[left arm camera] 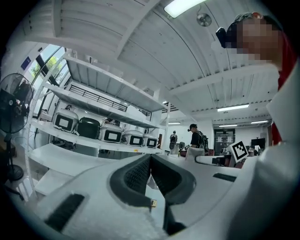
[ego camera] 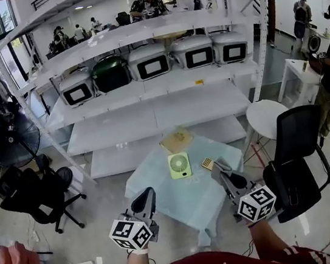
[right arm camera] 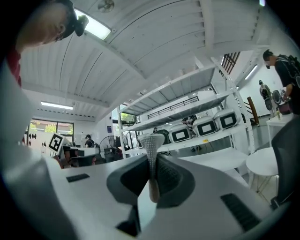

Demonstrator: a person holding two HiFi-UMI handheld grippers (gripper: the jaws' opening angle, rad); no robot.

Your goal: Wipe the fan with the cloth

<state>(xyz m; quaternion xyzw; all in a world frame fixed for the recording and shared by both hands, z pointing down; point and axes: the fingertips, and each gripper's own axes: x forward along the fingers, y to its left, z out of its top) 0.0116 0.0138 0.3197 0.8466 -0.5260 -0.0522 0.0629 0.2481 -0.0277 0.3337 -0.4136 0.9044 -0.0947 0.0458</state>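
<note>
Wiping not begun. My left gripper (ego camera: pixel 148 193) and right gripper (ego camera: pixel 219 167) sit low in frame, jaws closed on nothing. The fan (ego camera: pixel 179 165) and cloth (ego camera: pixel 177 140) lie untouched at centre.

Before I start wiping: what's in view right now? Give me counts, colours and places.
fan: one, light green, small, middle of the table
flat square piece: one, tan, behind the fan at the table's far edge; possibly the cloth
small item: one, tan, right of the fan; too small to identify
table: one, pale blue-white top, centre
cookers: five on a shelf, four white, one dark green
shelving: one white rack behind the table
office chairs: two, black, either side of the table
round table: one, white, right
standing fan: one, black, far left
people: several, background
left gripper: jaws shut, empty
right gripper: jaws shut, empty
</note>
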